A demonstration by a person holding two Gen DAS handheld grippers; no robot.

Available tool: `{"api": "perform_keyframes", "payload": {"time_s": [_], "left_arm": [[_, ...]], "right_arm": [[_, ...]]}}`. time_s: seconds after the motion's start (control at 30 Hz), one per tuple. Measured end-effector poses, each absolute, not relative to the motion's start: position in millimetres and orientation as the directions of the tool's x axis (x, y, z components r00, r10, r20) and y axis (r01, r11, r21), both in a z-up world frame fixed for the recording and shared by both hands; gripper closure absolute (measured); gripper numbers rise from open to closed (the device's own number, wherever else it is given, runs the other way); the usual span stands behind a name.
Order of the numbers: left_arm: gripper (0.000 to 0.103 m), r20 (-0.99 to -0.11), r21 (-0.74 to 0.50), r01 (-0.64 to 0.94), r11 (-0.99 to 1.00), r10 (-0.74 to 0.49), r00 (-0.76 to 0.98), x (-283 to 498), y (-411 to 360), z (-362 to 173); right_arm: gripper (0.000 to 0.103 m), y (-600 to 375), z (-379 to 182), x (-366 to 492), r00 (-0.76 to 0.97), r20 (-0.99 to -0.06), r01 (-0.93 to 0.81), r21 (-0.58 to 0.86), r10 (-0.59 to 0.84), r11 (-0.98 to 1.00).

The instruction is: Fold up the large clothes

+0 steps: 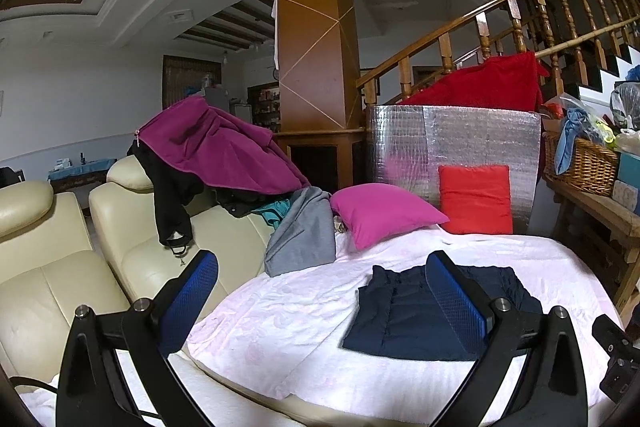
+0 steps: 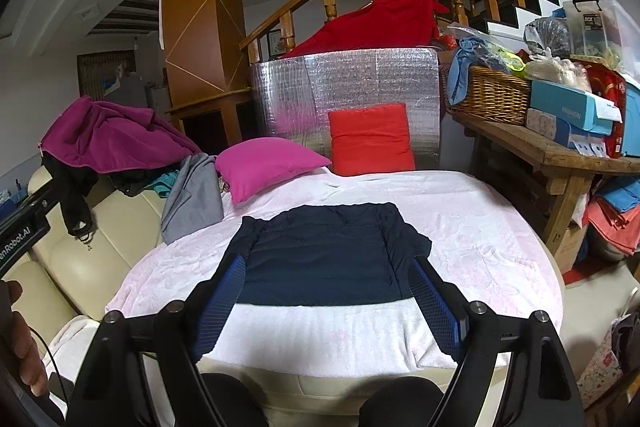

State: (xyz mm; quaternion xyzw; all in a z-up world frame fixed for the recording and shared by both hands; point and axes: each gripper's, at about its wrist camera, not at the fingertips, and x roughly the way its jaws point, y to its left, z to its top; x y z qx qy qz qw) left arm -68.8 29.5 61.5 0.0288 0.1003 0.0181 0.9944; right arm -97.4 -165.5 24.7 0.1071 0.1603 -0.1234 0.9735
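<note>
Blue box [image 2: 568,109] reads "FASHION", probably. Right hand-held gripper [image 2: 326,291] and left hand-held gripper [image 1: 322,287] both wide, empty, above folded navy garment [image 2: 324,255].

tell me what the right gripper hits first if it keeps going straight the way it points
Most likely the folded navy garment on the pale pink cover. The right gripper, jaws open and empty, points slightly downward at it; depth is hard to judge, so it might meet the cover's near edge first.

Pale pink bedspread [image 2: 460,211], folded navy garment [image 2: 324,251] flat on it, magenta cushion [image 2: 268,167], red cushion [image 2: 370,139] behind.
</note>
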Motion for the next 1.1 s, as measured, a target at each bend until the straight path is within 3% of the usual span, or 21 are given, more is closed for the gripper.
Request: {"api": "perform_keyframes", "payload": {"time_s": [1.1], "left_arm": [[0.000, -0.180, 0.053, -0.033, 0.998, 0.042, 0.983, -71.1, 34.0, 63.8]], "right_arm": [[0.017, -161.2, 28.1, -97.9, 0.921, -0.331, 0.270, 0.169, -0.204, 0.948]]}}
